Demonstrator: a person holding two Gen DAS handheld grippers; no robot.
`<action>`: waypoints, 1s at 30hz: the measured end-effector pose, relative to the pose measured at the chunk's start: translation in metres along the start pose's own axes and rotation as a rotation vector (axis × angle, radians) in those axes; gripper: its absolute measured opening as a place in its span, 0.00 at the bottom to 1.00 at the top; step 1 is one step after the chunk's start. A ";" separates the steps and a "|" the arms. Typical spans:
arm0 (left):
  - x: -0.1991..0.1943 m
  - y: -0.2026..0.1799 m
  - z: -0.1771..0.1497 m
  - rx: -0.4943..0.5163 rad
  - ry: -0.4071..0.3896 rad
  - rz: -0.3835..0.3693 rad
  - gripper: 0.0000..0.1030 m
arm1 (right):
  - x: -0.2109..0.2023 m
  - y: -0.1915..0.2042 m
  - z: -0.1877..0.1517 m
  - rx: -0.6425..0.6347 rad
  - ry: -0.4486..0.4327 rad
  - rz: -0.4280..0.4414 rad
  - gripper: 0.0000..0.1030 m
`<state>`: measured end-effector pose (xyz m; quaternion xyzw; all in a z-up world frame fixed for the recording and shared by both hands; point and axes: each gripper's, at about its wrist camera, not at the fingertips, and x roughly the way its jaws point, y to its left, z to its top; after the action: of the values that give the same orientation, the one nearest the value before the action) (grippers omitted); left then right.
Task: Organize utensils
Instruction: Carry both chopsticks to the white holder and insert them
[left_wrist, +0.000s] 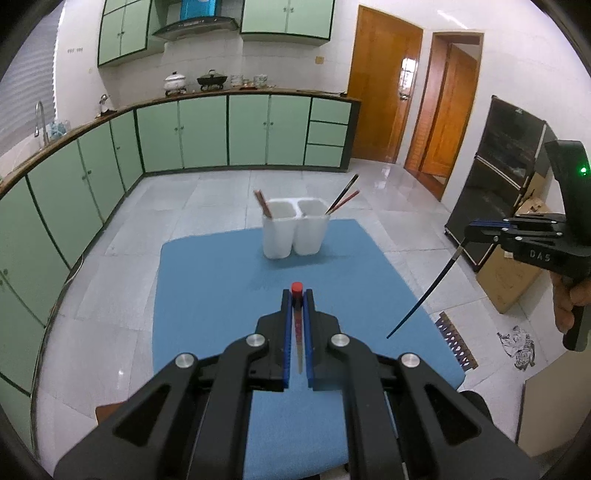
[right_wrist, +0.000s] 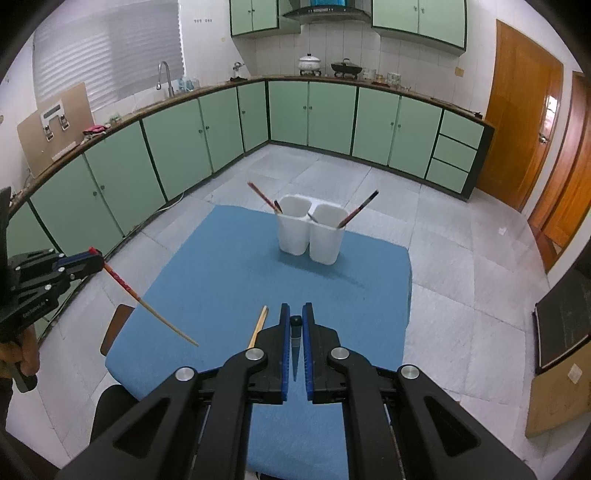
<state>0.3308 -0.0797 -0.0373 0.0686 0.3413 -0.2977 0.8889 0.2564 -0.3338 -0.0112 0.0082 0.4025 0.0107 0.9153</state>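
The red-topped chopstick (left_wrist: 297, 325) is sitting clamped between the blue pads of the left gripper (left_wrist: 297, 295), its red cap poking out just past the fingertips and its pale tapered end hanging free below, as the right wrist view is showing (right_wrist: 147, 308). The dark chopstick (left_wrist: 424, 291) is being pinched near its butt end by the right gripper (right_wrist: 295, 314), with the long thin tip trailing down and away over the blue mat (left_wrist: 207, 295). Both sticks are looking light, stiff and slender, and a lacquered surface is probably making them slippery, so a hold close to the thick end, as here, is leaving a long lever that may be swinging or twisting in the pads. Another pale chopstick (right_wrist: 258, 326) is lying on the mat just beside the right gripper's fingers. Further out, the white two-cup holder (left_wrist: 295, 230) is standing near the mat's far edge, each compartment already carrying leaning chopsticks (left_wrist: 341, 201). Beyond the mat, green cabinets (left_wrist: 207, 133) are lining the walls, and a cardboard box (left_wrist: 508, 275) is resting on the floor.
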 end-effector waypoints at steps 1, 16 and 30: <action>-0.002 0.000 0.005 0.001 -0.007 0.000 0.05 | -0.004 0.001 0.004 0.000 -0.006 -0.002 0.06; 0.012 -0.001 0.104 -0.027 -0.059 0.006 0.05 | -0.023 -0.008 0.090 0.021 -0.080 -0.038 0.06; 0.087 0.005 0.203 -0.064 -0.124 0.062 0.05 | 0.029 -0.025 0.188 0.077 -0.151 -0.078 0.06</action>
<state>0.5002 -0.1833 0.0598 0.0320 0.2925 -0.2629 0.9189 0.4148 -0.3591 0.0933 0.0286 0.3326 -0.0412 0.9417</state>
